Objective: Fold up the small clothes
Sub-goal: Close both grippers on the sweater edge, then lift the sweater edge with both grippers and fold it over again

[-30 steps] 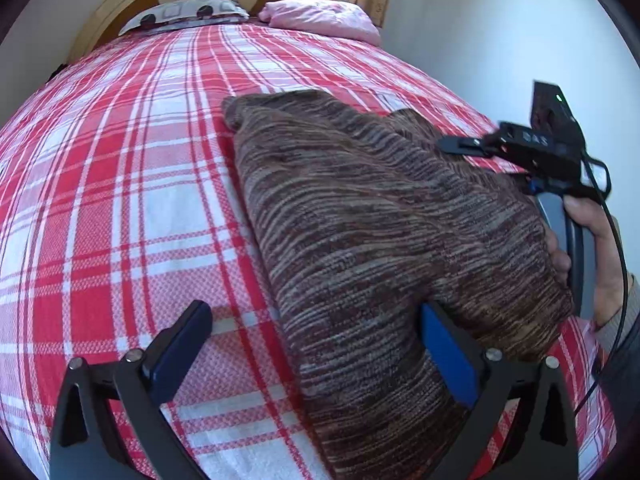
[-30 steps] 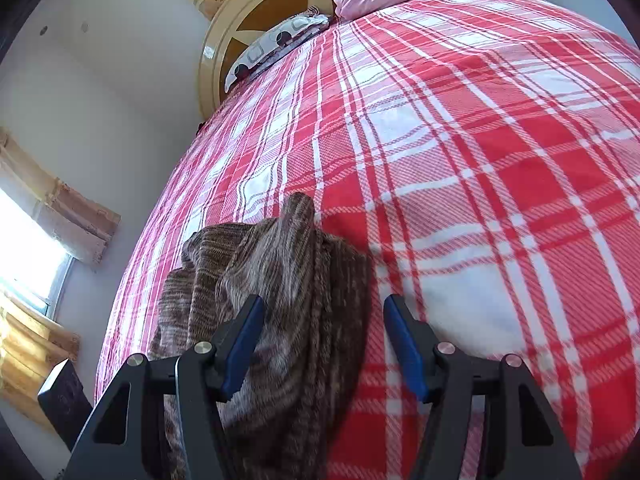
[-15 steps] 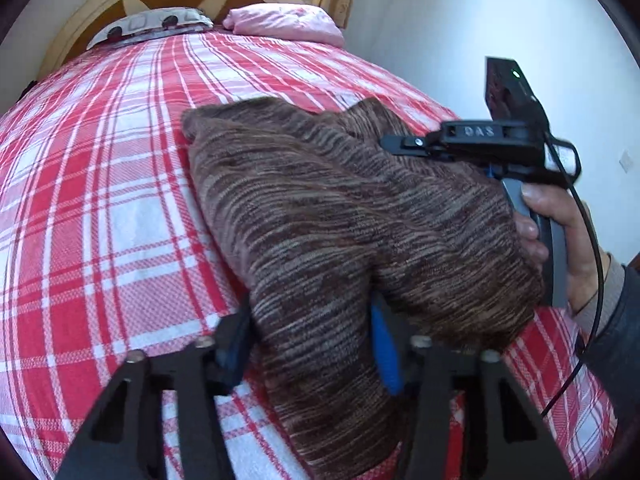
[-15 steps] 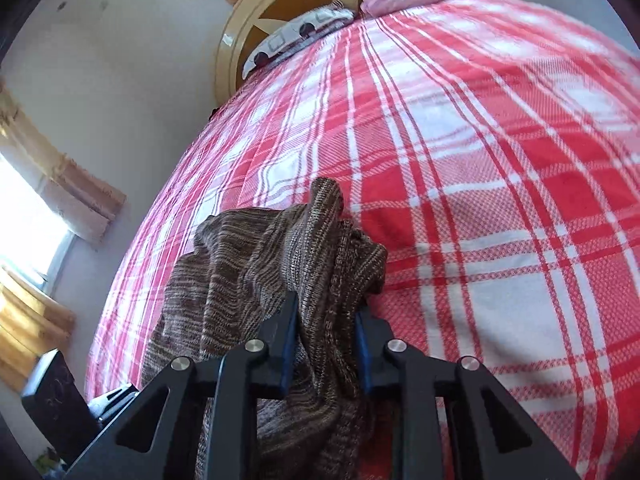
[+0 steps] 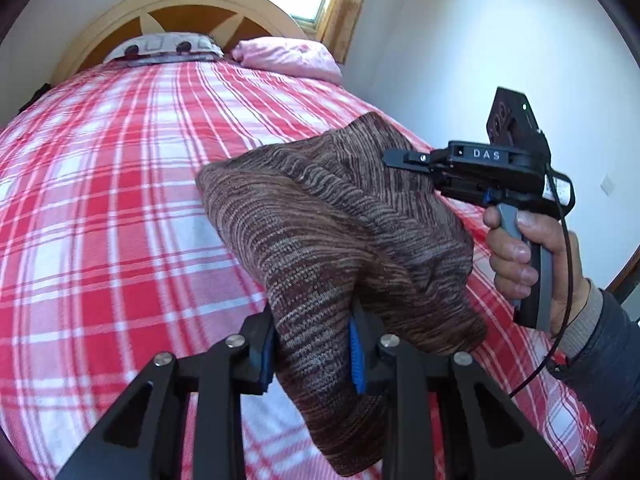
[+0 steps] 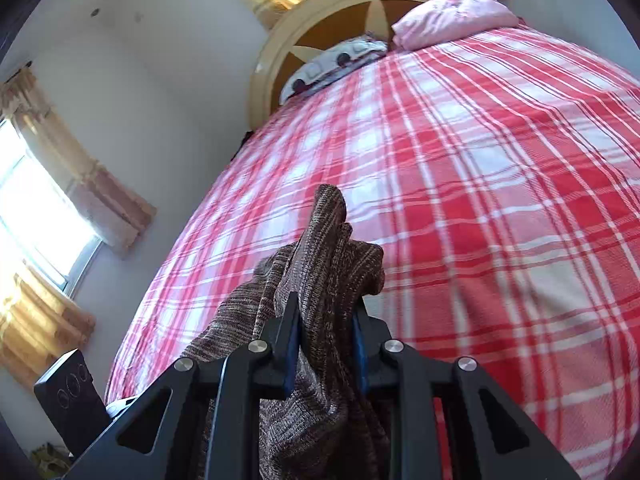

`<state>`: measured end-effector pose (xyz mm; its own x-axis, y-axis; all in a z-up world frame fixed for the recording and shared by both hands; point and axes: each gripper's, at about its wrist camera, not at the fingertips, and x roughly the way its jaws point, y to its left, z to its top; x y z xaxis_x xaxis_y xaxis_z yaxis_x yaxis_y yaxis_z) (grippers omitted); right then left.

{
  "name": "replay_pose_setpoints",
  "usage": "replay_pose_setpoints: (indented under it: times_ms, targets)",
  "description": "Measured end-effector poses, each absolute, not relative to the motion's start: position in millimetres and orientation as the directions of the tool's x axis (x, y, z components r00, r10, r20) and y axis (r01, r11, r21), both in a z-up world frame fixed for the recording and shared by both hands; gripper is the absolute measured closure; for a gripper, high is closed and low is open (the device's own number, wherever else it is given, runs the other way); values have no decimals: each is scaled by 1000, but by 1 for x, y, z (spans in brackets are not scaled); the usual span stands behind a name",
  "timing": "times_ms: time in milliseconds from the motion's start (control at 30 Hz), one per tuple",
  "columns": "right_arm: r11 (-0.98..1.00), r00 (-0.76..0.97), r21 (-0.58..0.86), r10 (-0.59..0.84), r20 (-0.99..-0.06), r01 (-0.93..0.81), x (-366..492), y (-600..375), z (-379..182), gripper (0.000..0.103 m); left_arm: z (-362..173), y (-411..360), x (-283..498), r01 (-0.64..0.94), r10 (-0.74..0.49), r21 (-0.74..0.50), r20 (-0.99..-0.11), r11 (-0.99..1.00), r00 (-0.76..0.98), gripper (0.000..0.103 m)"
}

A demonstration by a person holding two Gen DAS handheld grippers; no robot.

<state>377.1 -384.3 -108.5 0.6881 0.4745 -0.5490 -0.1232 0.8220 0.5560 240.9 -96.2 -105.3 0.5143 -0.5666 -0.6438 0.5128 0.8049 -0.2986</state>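
Two grippers are both clamped onto the same brown striped knit sweater point(image 5: 344, 216) right now. The left gripper point(image 5: 312, 354) has just been closing, and its blue pads are pinching a thick bunch of the knit. The right gripper point(image 6: 326, 350) is pressed onto another fold of it, with a point of fabric sticking up past its tips. The sweater sits bunched over the red and white plaid bedspread point(image 5: 112, 216), mostly lifted between the two tools, its lower end drooping toward the bedspread. From the left wrist view, a hand point(image 5: 532, 264) grips the right tool's handle just right of the sweater. Beyond the sweater, at the far end of the bedspread, there's a pink pillow point(image 5: 288, 58) and a rounded wooden headboard point(image 5: 180, 4).
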Motion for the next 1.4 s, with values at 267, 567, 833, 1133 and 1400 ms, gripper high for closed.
replay_pose_setpoints:
  times_ms: [267, 567, 833, 1133, 1400]
  targets:
    - [775, 658, 598, 560, -504, -202, 368, -328, -93, 80, -87, -48, 205, 466, -549, -307, -600, 830, 582, 73]
    - [714, 592, 627, 662, -460, -312, 369, -238, -81, 80, -69, 23, 170, 385, -471, -274, -576, 881, 668, 73]
    - [667, 521, 639, 727, -447, -384, 376, -160, -80, 80, -64, 83, 152, 291, -397, -273, -558, 917, 729, 73]
    - [631, 449, 638, 771, -452, -442, 381, -87, -82, 80, -69, 139, 136, 191, -330, -294, -550, 936, 767, 74]
    - [596, 390, 643, 802, -452, -480, 390, -28, -87, 80, -74, 185, 121, 111, -263, -294, -550, 950, 793, 74]
